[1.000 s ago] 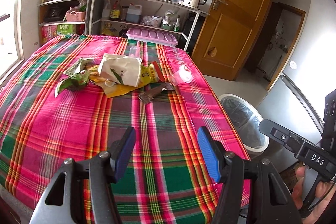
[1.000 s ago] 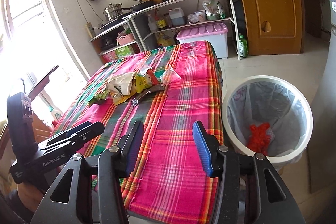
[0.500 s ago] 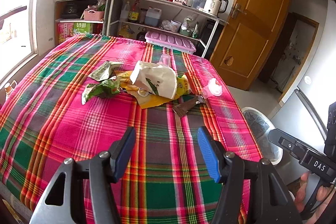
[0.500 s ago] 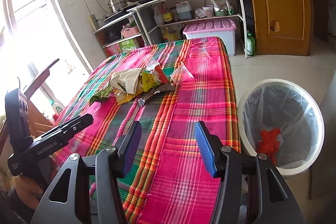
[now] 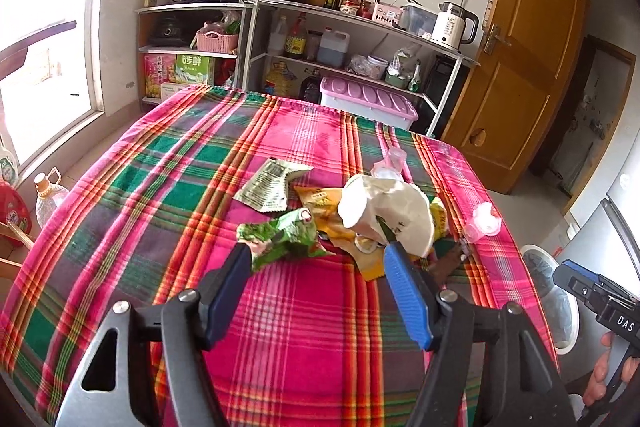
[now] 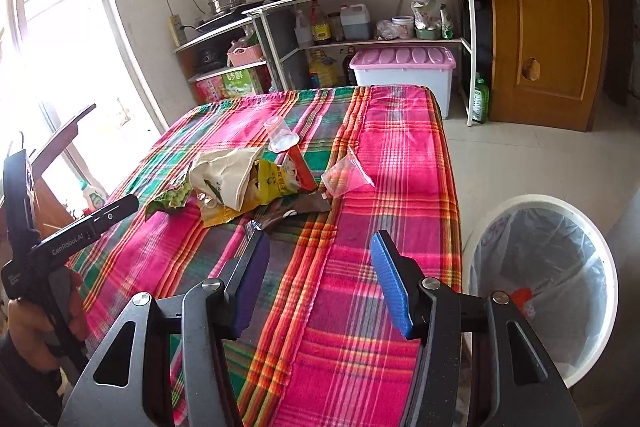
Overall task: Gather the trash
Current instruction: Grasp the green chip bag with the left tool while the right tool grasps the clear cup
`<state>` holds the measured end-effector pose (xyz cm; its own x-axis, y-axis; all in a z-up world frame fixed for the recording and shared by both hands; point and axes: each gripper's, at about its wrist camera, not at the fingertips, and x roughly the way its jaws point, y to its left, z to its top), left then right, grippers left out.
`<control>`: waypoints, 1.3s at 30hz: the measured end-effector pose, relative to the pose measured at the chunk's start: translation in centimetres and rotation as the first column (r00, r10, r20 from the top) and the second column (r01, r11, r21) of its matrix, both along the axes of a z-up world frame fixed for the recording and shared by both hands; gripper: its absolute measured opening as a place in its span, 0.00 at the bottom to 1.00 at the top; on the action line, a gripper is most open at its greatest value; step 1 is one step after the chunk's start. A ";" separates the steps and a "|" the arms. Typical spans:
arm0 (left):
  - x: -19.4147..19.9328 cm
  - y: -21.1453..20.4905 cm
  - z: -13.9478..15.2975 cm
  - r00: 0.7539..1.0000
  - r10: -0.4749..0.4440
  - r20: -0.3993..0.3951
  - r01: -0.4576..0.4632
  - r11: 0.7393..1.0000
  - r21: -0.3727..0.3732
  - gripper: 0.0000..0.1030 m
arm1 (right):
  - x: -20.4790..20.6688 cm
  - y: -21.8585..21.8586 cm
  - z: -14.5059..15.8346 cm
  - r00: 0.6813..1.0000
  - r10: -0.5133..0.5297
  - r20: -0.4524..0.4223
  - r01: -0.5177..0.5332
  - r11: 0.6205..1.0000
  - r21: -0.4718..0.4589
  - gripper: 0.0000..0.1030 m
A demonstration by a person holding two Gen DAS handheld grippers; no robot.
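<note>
A heap of trash lies mid-table on the plaid cloth: a white crumpled bag (image 5: 390, 217) (image 6: 224, 175), a green wrapper (image 5: 282, 239) (image 6: 172, 199), a yellow packet (image 6: 276, 181), a grey-green sachet (image 5: 270, 183), a brown wrapper (image 6: 298, 209) and clear plastic cups (image 5: 484, 223) (image 6: 346, 175). My left gripper (image 5: 316, 263) is open and empty, just short of the green wrapper. My right gripper (image 6: 318, 255) is open and empty over the table's right side, short of the brown wrapper. A white bin (image 6: 540, 279) with a clear liner holds red trash.
The table (image 5: 120, 207) fills the middle. Kitchen shelves (image 5: 360, 27) with pots, bottles and a kettle line the back wall. A pink-lidded box (image 6: 400, 67) sits under them. A wooden door (image 6: 540, 19) is at right; bottles (image 5: 16, 207) stand by the window.
Both grippers have moved forward toward the trash heap, which now looms larger. The left gripper's fingertips have come up to the green wrapper. Both stay open.
</note>
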<state>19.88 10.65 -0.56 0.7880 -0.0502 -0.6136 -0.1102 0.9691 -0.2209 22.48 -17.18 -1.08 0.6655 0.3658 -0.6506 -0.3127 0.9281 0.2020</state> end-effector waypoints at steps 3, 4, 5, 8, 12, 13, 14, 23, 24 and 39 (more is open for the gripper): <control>1.4 0.6 -0.3 1.000 0.005 -0.003 -0.005 1.000 0.012 0.70 | 1.5 0.2 -0.3 1.000 0.003 -0.004 -0.003 1.000 -0.009 0.52; 1.9 0.8 -0.5 1.000 0.004 -0.009 -0.003 1.000 0.015 0.71 | 1.9 0.4 -0.4 1.000 0.006 -0.006 -0.006 1.000 -0.012 0.52; 2.5 1.0 -0.8 1.000 0.000 -0.017 0.001 1.000 0.019 0.71 | 2.4 0.5 -0.5 1.000 0.010 -0.007 -0.010 1.000 -0.016 0.52; 4.0 1.3 -1.8 0.999 -0.003 -0.046 0.005 0.999 0.032 0.71 | 3.8 1.0 -0.6 1.000 0.023 0.000 -0.023 0.999 -0.033 0.53; 5.3 1.3 -3.0 0.997 -0.012 -0.077 0.015 0.999 0.044 0.71 | 5.5 1.9 -0.7 0.999 0.042 0.012 -0.041 0.997 -0.067 0.54; 5.5 1.2 -3.3 0.996 -0.011 -0.085 0.015 0.999 0.048 0.71 | 5.9 2.1 -0.7 0.999 0.047 0.016 -0.045 0.996 -0.076 0.54; 5.6 1.2 -3.6 0.996 -0.010 -0.092 0.015 0.999 0.052 0.71 | 6.3 2.2 -0.8 0.999 0.050 0.019 -0.048 0.995 -0.087 0.55; 6.6 1.2 -5.1 0.983 -0.003 -0.184 0.013 0.999 0.050 0.69 | 9.8 3.3 -2.6 0.997 0.072 -0.010 -0.072 0.986 -0.153 0.55; 6.7 1.3 -5.3 0.981 -0.001 -0.196 0.011 0.999 0.049 0.66 | 10.1 3.4 -2.9 0.997 0.076 -0.015 -0.077 0.984 -0.160 0.55; 5.6 0.9 -5.1 0.987 -0.022 -0.158 0.019 1.000 -0.021 0.37 | 11.6 3.2 -5.2 0.996 0.055 -0.077 -0.067 0.983 -0.169 0.47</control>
<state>25.50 11.59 -5.61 0.6796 -0.0780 -0.7294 -0.1258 0.9672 -0.2207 34.08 -13.94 -6.24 0.5948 0.2837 -0.7521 -0.3604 0.9305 0.0659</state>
